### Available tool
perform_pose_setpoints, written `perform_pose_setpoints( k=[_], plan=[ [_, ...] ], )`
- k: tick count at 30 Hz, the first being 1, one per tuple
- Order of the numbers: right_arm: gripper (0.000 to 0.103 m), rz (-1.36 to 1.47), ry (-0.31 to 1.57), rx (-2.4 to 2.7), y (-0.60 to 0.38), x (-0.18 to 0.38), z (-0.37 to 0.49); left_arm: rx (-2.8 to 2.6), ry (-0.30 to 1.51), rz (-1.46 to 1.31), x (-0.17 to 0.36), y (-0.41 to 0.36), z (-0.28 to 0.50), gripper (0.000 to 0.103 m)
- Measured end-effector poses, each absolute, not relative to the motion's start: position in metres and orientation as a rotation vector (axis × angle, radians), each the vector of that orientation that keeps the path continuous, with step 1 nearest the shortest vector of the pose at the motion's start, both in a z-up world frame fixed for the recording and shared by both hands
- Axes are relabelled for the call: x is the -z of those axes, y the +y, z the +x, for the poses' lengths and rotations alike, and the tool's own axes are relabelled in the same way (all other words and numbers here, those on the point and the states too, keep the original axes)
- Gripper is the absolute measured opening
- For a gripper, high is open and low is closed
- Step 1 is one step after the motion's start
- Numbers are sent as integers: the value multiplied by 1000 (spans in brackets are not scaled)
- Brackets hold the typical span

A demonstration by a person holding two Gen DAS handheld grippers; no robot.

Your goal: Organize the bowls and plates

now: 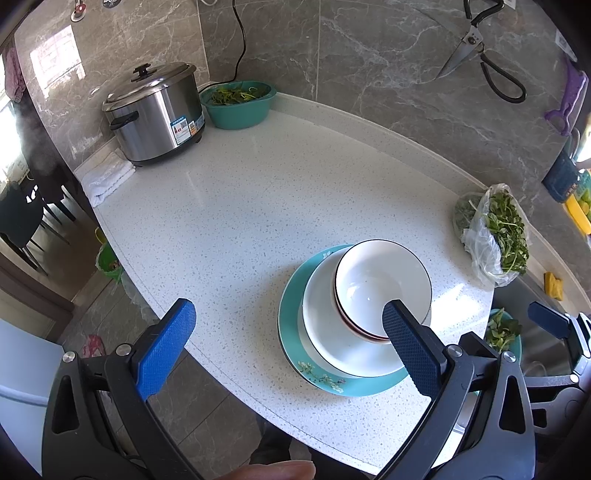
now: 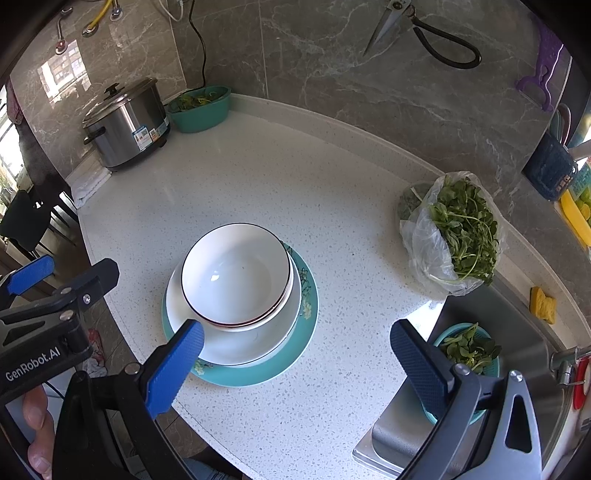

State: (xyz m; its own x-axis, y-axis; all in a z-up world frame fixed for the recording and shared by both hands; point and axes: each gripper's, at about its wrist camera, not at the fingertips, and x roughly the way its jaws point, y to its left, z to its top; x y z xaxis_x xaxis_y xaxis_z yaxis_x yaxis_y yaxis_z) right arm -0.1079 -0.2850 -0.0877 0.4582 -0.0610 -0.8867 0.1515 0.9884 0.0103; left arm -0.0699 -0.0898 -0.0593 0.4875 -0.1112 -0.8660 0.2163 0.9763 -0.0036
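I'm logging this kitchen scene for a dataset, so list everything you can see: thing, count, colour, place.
plate: 1, teal with flowers, bottom of the stack near the counter's front edge
dish: 1, white, on the plate
bowls: at least 2, white with dark and red rims, nested on the dish
counter: 1, white speckled
rice cooker: 1, steel, back left corner
basin: 1, teal, holding greens, beside the rice cooker
bag of greens: 1, clear plastic, right side of counter
colander: 1, teal, holding greens, in the sink
sink: 1, steel, right
sponge: 1, yellow, by the sink
scissors: 1, black-handled, on the wall
towel: 1, white, in front of the rice cooker
left gripper: open, empty
right gripper: open, empty
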Motion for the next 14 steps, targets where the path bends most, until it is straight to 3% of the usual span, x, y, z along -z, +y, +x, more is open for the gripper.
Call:
perform_pose_setpoints(
  k=[14],
  plan=[
    [103, 103, 1097, 129, -289, 91, -109, 196, 1021, 109, 58, -93, -71, 103]
  ],
)
